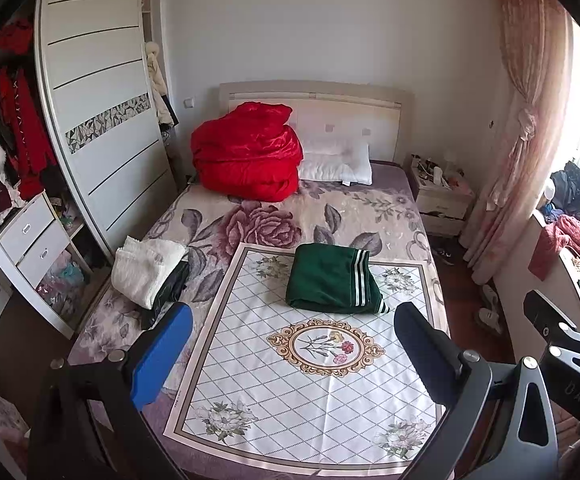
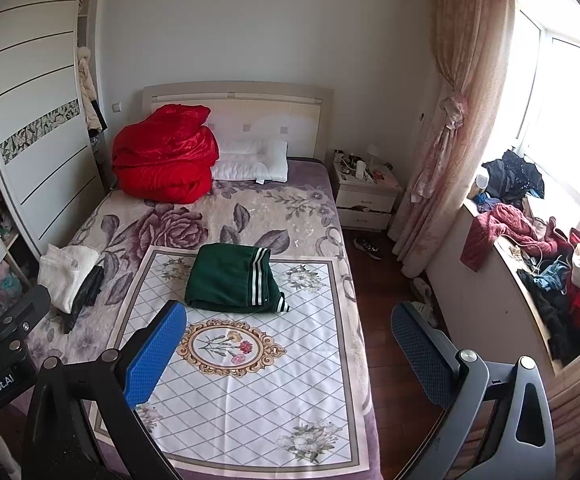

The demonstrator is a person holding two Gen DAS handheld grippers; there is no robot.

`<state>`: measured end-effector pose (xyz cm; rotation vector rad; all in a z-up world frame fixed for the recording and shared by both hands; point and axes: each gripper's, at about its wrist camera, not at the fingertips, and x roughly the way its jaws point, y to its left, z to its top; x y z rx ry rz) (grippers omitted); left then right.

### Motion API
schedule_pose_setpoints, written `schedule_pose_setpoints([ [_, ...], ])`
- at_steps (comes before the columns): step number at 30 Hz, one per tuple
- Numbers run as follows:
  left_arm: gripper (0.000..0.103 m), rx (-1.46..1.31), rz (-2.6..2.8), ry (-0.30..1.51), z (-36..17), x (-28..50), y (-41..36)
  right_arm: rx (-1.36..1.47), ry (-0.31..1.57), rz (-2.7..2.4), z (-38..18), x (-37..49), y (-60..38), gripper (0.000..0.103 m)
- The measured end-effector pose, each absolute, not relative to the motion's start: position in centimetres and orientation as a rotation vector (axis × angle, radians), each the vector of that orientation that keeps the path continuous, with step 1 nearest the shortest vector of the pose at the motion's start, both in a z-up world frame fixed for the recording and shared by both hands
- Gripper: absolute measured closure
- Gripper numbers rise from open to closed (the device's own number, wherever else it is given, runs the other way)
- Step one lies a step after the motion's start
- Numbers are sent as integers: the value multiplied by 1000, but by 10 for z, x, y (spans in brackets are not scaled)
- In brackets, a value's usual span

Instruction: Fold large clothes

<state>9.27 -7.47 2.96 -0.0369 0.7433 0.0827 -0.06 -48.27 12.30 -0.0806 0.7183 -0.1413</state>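
Folded green striped garment (image 1: 334,278) lying on the patterned cloth (image 1: 250,376) atop the bed (image 1: 250,216). Soft, light, floppy; best pinched at edges. Left gripper (image 1: 292,354) and right gripper (image 2: 288,354): fingers spread wide, empty.

Matt green cloth garment (image 1: 332,278); glossy red satin quilt (image 1: 246,152).

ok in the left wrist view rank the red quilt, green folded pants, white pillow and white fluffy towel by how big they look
1. red quilt
2. green folded pants
3. white fluffy towel and white pillow look about alike; the pillow lies farther away and the quilt partly hides it, so I won't rank them.
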Motion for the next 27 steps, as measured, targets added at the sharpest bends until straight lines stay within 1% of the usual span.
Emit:
schedule_pose_setpoints([
  [27, 0, -37, 79, 743, 36, 103, -76, -73, 718, -151, 122, -1, -484, 0],
])
